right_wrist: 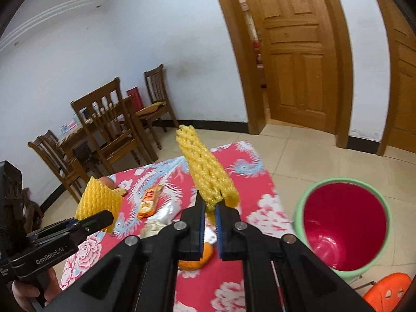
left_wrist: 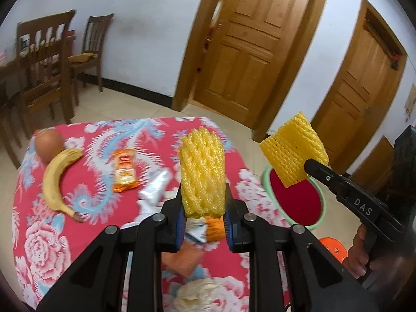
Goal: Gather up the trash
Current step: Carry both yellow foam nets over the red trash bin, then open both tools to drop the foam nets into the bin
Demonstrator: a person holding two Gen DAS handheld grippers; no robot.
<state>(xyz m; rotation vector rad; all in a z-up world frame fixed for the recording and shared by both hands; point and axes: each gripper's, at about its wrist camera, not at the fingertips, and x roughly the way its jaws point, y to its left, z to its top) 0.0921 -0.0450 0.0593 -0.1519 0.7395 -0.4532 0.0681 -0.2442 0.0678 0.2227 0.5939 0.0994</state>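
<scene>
— What does your left camera catch that the right one misses?

— From the left wrist I see the whole banana [left_wrist: 58, 179] and the brown round fruit [left_wrist: 49, 143] at the far corner of the floral tablecloth [left_wrist: 85, 202]. The right wrist view shows only a sliver of them behind foam. The right view, though, looks straight down into the green bin [right_wrist: 344, 227] with its red inside, standing on the floor just beside the table; the left view shows only part of its rim.

— And your tongs?

— My left gripper [left_wrist: 204, 215] is clamped on a yellow foam fruit net [left_wrist: 202, 171], which stands upright from between the pads. My right gripper [right_wrist: 209, 205] pinches a second foam net [right_wrist: 205, 174] at its lower end; it tilts up and away to the left. In the left view that second net hangs in the air above the bin's near rim.

— What is left on the table?

— An orange snack wrapper [left_wrist: 124, 170] and a silvery wrapper [left_wrist: 156, 186] lie near the middle, beyond my left fingers. An orange-and-white packet [left_wrist: 208, 228] lies right under the left jaws, with a pale crumpled lump [left_wrist: 197, 293] nearer the table's edge.
</scene>
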